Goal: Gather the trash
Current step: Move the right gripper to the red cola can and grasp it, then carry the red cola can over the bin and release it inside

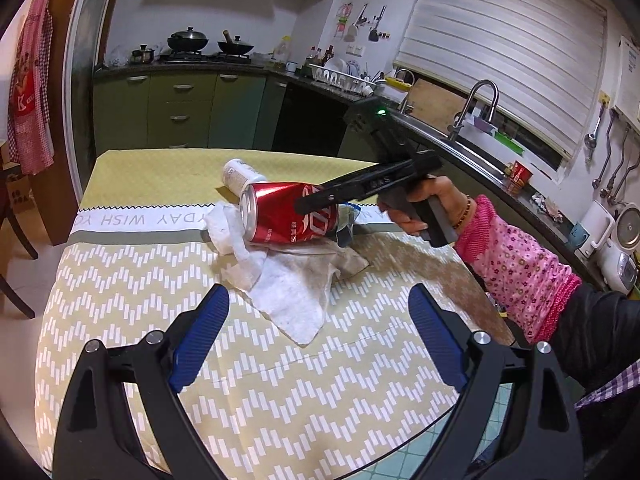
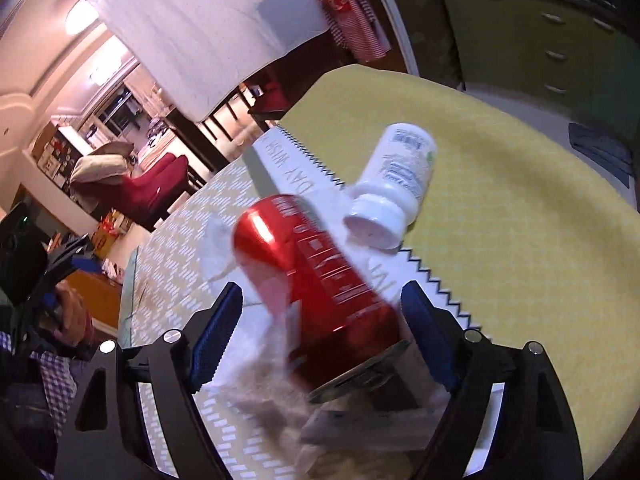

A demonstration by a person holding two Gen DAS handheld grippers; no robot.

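A red drink can (image 1: 288, 216) lies on its side on a crumpled white tissue (image 1: 288, 292), in the middle of the table (image 1: 140, 300). Just behind it lies a white plastic bottle (image 1: 240, 174). In the right wrist view my right gripper (image 2: 322, 292) is open and straddles the can (image 2: 316, 280). Its right pad is close to the can; a gap shows on the left. The bottle (image 2: 396, 184) lies beyond. One of its fingers (image 1: 352, 188) crosses the can in the left wrist view. My left gripper (image 1: 318, 320) hangs open and empty just short of the tissue.
A hand in a pink sleeve (image 1: 516, 268) holds the right gripper. To the right of the table runs a dark counter with a sink and tap (image 1: 480, 112). A dark chair (image 1: 12, 248) stands at the table's left. Green cabinets (image 1: 180, 108) stand behind.
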